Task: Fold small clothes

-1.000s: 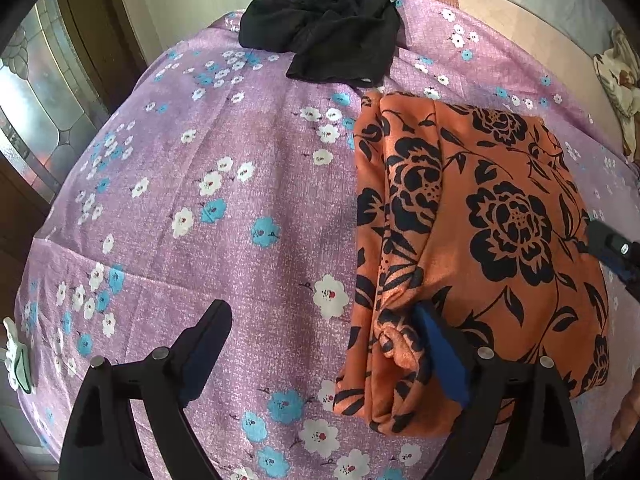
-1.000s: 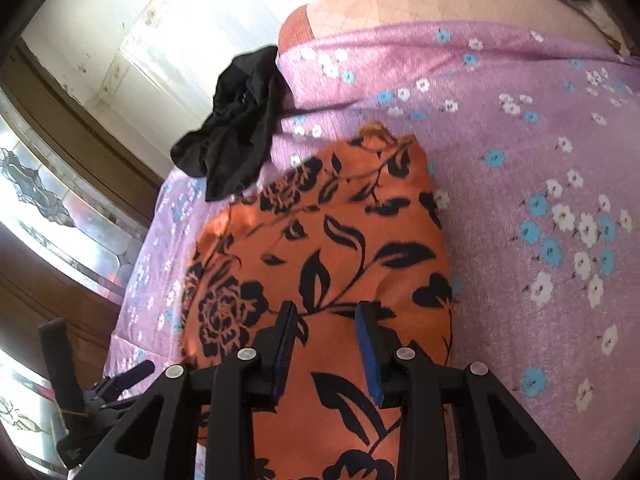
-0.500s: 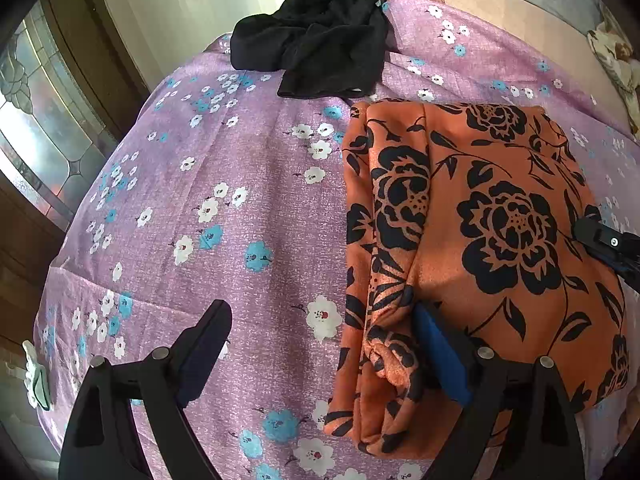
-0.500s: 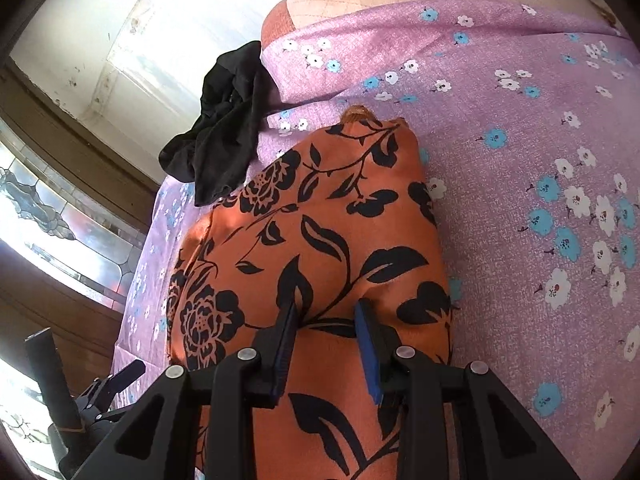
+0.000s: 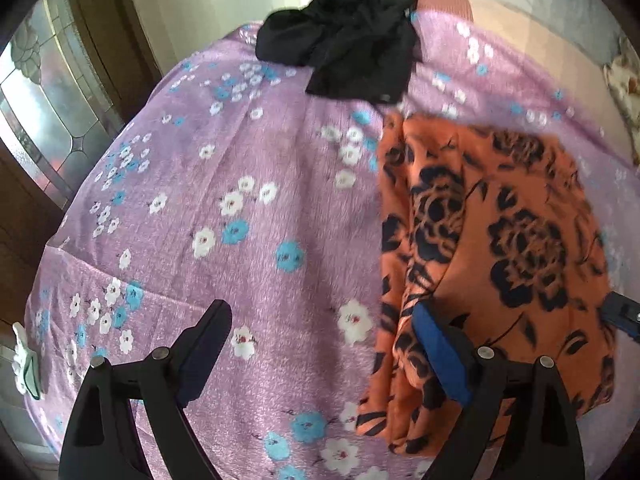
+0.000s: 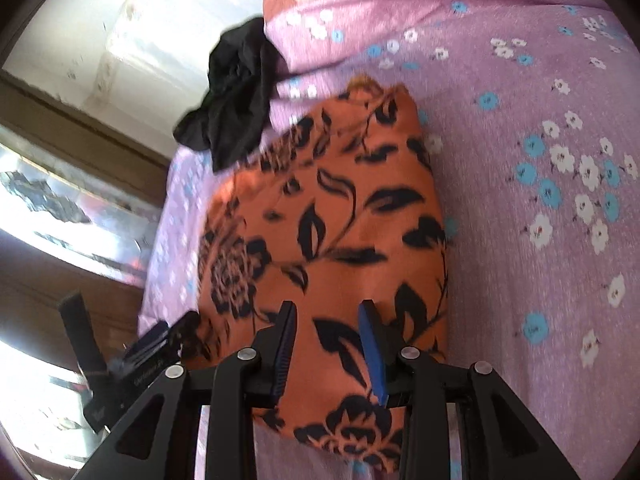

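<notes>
An orange garment with black flowers lies folded into a rough rectangle on the purple flowered bedsheet. My left gripper is wide open; its right finger hangs over the garment's bunched left edge, its left finger over bare sheet. In the right wrist view the same orange garment fills the middle. My right gripper hovers over its near end with the jaws a narrow gap apart, and no fold is pinched between the pads. A crumpled black garment lies at the sheet's far edge.
The purple sheet spreads out to the right of the orange garment. The black garment lies at the bed's far corner by a bright window. Leaded glass and dark wood frame the left side. A patterned cloth shows at the far right.
My right gripper has tipped, so the orange garment's far end now sits higher in its view. The left gripper has barely moved and the garment lies as before.
</notes>
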Demonstrator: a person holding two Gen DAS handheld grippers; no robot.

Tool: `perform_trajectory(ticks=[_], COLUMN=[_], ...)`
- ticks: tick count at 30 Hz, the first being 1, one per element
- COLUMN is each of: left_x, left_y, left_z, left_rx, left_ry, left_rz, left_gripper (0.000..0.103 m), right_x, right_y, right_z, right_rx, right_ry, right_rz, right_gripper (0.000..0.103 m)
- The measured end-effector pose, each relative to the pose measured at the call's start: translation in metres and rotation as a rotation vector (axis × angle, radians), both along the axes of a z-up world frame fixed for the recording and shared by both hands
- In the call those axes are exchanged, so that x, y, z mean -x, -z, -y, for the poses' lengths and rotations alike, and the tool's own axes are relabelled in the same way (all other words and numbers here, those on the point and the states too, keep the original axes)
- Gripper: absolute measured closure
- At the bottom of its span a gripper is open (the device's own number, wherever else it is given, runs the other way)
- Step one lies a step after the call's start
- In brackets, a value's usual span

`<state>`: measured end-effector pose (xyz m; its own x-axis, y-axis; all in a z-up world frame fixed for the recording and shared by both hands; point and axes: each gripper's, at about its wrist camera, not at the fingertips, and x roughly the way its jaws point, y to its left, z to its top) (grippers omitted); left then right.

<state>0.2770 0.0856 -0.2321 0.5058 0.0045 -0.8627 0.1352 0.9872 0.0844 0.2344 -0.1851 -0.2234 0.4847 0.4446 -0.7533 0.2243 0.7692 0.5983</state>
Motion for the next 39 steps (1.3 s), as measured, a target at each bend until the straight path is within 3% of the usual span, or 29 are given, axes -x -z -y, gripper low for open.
perform_trajectory(ticks=[5, 11, 17, 25, 29, 33, 39], left_x=[0.000, -0.002, -0.006, -0.009, -0.011, -0.008, -0.004], left_y=[0.001, 0.002, 0.006, 0.008, 0.009, 0.010, 0.009], left_z=[-0.005, -0.007, -0.011, -0.007, -0.008, -0.008, -0.010], left_rx=[0.021, 0.049, 0.093, 0.093, 0.096, 0.095, 0.098], left_ry=[-0.016, -0.026, -0.024, -0.021, -0.020, -0.018, -0.008], left_rz=[-0.013, -0.039, -0.073, -0.082, -0.085, -0.081, -0.081], left_gripper=[0.010, 0.010, 0.010, 0.010, 0.010, 0.010, 0.010], right_x=[-0.001, -0.016, -0.074, -0.137, -0.140, -0.142, -0.159], right_y=[0.004, -0.014, -0.004, 0.029, 0.005, -0.018, -0.004], right_z=[-0.002, 0.014, 0.048, 0.067, 0.047, 0.005, -0.060], right_rx=[-0.010, 0.059, 0.100, 0.056, 0.132, 0.079, 0.072], right_ry=[-0.017, 0.055, 0.183, 0.249, 0.204, 0.076, -0.073], right_rz=[-0.032, 0.051, 0.067, -0.026, 0.011, 0.092, 0.070], right_gripper=[0.068, 0.067, 0.067, 0.067, 0.066, 0.066, 0.066])
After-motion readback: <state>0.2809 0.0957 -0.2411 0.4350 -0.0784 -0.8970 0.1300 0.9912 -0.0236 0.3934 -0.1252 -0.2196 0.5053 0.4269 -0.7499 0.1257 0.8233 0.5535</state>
